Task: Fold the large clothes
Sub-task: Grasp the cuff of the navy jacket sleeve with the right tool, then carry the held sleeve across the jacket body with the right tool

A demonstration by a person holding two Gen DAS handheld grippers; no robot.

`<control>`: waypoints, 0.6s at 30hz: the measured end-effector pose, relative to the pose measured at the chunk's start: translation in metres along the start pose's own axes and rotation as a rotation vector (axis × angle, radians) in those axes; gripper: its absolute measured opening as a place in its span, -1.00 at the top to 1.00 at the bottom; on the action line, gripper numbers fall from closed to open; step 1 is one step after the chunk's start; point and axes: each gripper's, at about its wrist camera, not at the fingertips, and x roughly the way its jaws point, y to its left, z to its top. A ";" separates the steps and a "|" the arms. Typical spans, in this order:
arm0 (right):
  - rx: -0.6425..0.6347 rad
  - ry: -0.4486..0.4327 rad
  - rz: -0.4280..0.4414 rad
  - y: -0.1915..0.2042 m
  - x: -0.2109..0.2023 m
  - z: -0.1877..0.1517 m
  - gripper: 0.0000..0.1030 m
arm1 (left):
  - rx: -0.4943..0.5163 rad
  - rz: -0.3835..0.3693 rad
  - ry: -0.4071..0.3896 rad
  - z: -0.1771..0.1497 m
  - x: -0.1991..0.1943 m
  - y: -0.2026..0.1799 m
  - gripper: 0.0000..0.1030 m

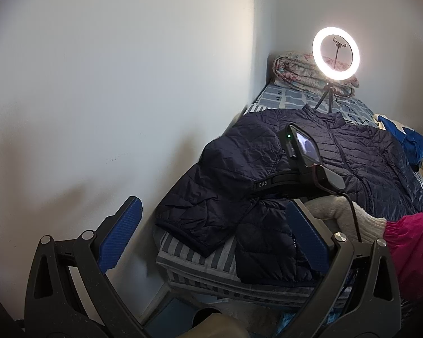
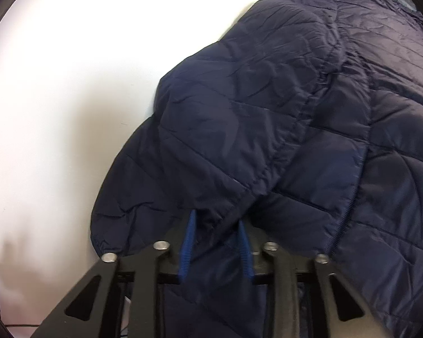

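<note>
Dark navy quilted puffer jacket (image 1: 338,155) lies spread on the striped bed (image 1: 200,264), its sleeve draped toward the wall-side edge near the bed's front corner. My right gripper (image 2: 217,219) has its jaws clamped on sleeve fabric, presumably to fold it inward. My left gripper (image 1: 208,225) hovers above the bed's front corner, jaws apart and empty, ready to assist.
</note>
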 end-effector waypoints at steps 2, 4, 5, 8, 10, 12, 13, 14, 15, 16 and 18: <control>0.007 -0.007 0.011 0.001 0.000 0.001 0.97 | 0.006 0.002 -0.008 0.001 -0.001 -0.001 -1.00; -0.004 -0.018 0.010 0.003 -0.007 0.001 1.00 | 0.006 0.006 -0.010 0.002 -0.002 -0.001 -1.00; -0.016 -0.025 0.002 0.001 -0.016 0.002 1.00 | 0.004 0.007 -0.009 0.002 -0.001 0.001 -1.00; -0.041 -0.051 -0.023 -0.003 -0.042 0.003 1.00 | 0.000 0.005 -0.003 0.005 0.001 0.002 -1.00; -0.040 -0.068 -0.042 -0.010 -0.059 0.004 1.00 | 0.007 -0.001 -0.005 0.008 0.002 0.001 -1.00; -0.041 -0.086 -0.075 -0.023 -0.077 0.003 1.00 | 0.021 -0.003 -0.013 0.013 0.002 -0.003 -1.00; -0.044 -0.092 -0.090 -0.029 -0.085 0.002 1.00 | 0.026 -0.004 -0.016 0.015 0.003 -0.005 -1.00; -0.048 -0.098 -0.105 -0.035 -0.093 0.002 1.00 | 0.035 -0.006 -0.021 0.019 0.003 -0.008 -1.00; -0.056 -0.101 -0.128 -0.040 -0.101 0.002 1.00 | 0.042 -0.010 -0.024 0.024 0.004 -0.011 -1.00; -0.064 -0.100 -0.147 -0.045 -0.108 0.001 1.00 | 0.047 -0.013 -0.027 0.028 0.006 -0.013 -1.00; -0.094 -0.092 -0.196 -0.055 -0.114 -0.003 1.00 | 0.057 -0.029 -0.024 0.042 0.010 -0.017 -1.00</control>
